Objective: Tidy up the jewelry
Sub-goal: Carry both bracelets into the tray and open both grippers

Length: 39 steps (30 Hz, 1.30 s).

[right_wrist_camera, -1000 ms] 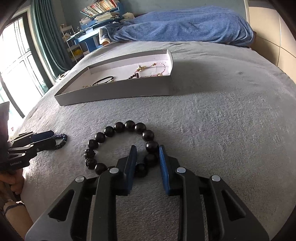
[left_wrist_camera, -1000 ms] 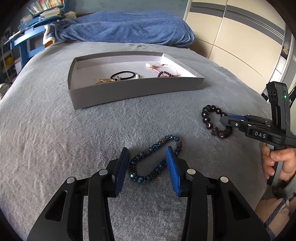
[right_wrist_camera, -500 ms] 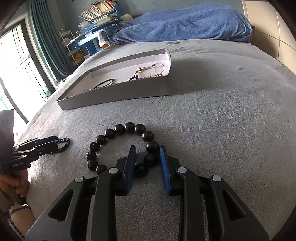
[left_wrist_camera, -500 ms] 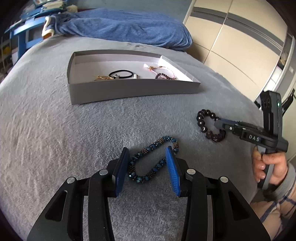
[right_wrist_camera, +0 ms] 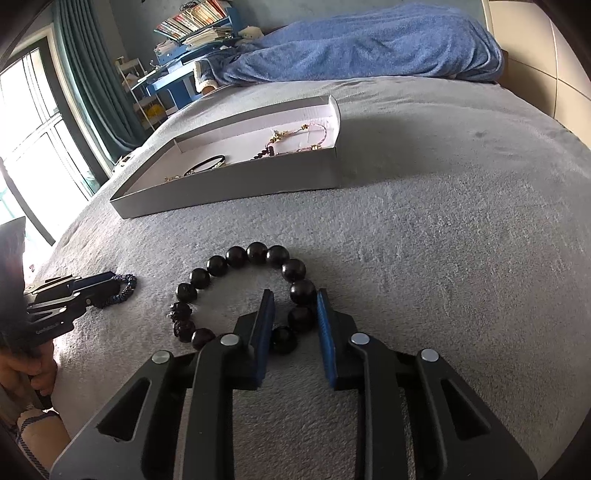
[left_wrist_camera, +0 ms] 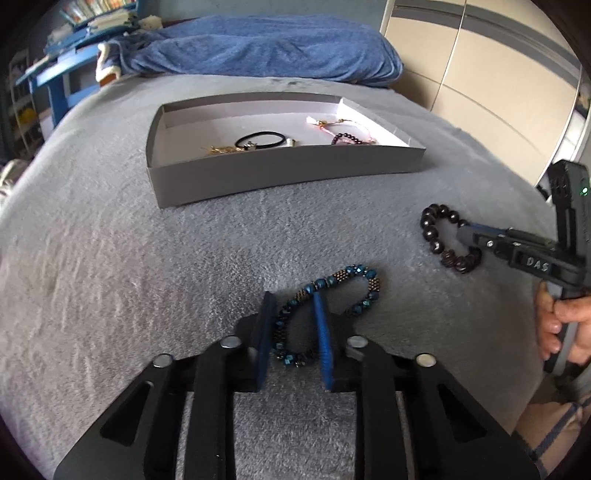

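A blue and bronze beaded bracelet [left_wrist_camera: 334, 295] lies on the grey bed cover. My left gripper [left_wrist_camera: 293, 302] has narrowed around its near left strand, with a small gap still showing; it also shows in the right wrist view [right_wrist_camera: 110, 282]. A bracelet of large dark round beads [right_wrist_camera: 236, 256] lies to the right. My right gripper [right_wrist_camera: 293, 299] straddles its near right beads, jaws close to them but a little apart; it also shows in the left wrist view [left_wrist_camera: 467, 234]. A grey tray [left_wrist_camera: 280, 171] behind holds a black band [left_wrist_camera: 260, 140] and small chains.
A blue blanket [left_wrist_camera: 266, 51] lies at the bed's far end. Cream wardrobe panels [left_wrist_camera: 480, 74] stand to the right. A window and teal curtain [right_wrist_camera: 85, 92] are on the left, with a blue shelf of books [right_wrist_camera: 184, 33] behind.
My left jaws have closed in a good deal around the blue bracelet's strand. My right gripper stays on the dark beads, with its jaws a little closer. Both have edged forward.
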{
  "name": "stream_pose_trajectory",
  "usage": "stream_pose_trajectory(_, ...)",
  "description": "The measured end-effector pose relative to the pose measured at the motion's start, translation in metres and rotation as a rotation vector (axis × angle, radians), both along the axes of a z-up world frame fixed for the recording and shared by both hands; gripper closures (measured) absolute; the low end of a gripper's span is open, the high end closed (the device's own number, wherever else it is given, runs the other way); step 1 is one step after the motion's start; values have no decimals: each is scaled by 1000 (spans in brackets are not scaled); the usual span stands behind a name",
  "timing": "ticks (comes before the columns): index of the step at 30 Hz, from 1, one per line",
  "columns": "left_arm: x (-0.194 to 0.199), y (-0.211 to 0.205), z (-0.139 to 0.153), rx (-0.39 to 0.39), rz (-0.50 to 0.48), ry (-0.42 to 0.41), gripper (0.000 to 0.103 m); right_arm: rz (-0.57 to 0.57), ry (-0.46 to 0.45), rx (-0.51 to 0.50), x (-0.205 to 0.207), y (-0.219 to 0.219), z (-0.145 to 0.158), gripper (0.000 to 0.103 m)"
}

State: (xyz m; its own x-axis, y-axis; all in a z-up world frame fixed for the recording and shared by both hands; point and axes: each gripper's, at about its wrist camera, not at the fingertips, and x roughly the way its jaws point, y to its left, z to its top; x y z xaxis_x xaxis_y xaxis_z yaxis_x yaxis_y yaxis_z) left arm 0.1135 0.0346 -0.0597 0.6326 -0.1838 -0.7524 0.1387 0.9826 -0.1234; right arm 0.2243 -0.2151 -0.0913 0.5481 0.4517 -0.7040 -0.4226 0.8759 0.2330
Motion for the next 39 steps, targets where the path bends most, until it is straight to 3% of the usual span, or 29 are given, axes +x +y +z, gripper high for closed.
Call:
stream_pose_trajectory(1, 0, -1, 0, 7, -2, -4, 96, -1, -2, 2, 0, 0, 0, 85)
stream_pose_trajectory(2, -1, -2, 1, 11, -3, -9, 96, -1, -7, 7, -1, -1, 1, 89)
stream_pose_trajectory(12, -4, -4, 26, -20, -19, -80, 96, 18, -24, 54, 2, -5, 16, 89)
stream_pose_trajectory(20, 6, -14, 68, -78, -45, -171, 96, 51, -82, 76, 5, 5, 50, 89)
stream_pose_trajectory(26, 20, -26, 93, -38, -77, -217, 96, 76, -132, 70, 12, 13, 76, 89)
stream_pose_trajectory(39, 62, -33, 111, -21, -85, -245, 96, 112, -201, 24, 49, 29, 112, 89)
